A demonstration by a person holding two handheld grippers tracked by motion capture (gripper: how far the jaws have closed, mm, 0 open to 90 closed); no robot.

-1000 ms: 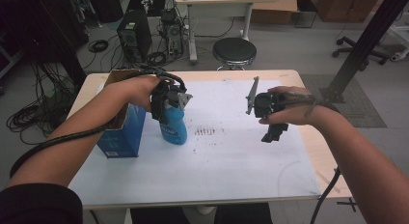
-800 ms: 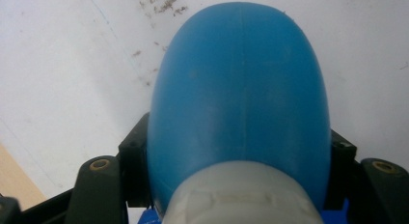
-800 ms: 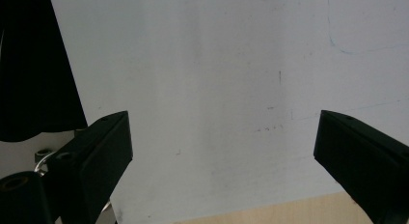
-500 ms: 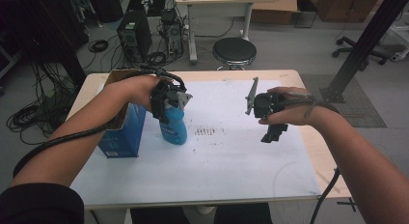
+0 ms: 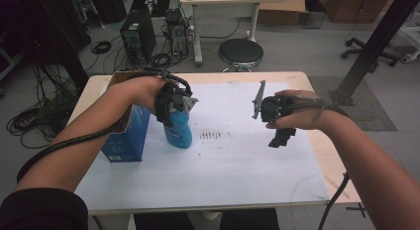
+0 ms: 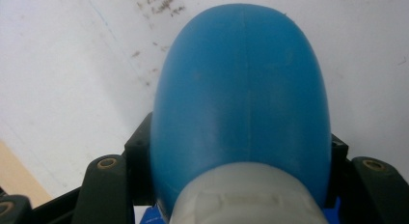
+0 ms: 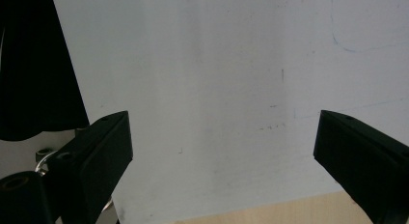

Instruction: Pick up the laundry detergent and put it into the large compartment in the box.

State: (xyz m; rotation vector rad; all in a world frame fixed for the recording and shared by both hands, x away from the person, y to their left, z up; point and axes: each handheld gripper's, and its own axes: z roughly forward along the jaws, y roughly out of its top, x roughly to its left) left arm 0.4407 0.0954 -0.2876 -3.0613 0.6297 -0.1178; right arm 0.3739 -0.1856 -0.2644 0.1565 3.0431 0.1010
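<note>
A blue plastic bottle (image 5: 179,132) stands upright on the white mat (image 5: 237,170), close beside a blue carton. My left gripper (image 5: 172,107) comes down on it from above and is shut on its upper part. In the left gripper view the bottle (image 6: 241,98) bulges between the two black jaws, with its pale collar at the bottom of the frame. My right gripper (image 5: 282,139) hangs over the right side of the mat, jaws pointing down. Its jaws stand wide open with nothing between them (image 7: 222,137), over the bare mat (image 7: 217,64).
The blue carton (image 5: 126,137) with an open cardboard top stands at the table's left, touching or nearly touching the bottle. Dark smudges (image 5: 210,135) mark the mat's middle. Behind the table are a round stool (image 5: 240,51), computer towers (image 5: 133,39) and a slanted black post (image 5: 374,46).
</note>
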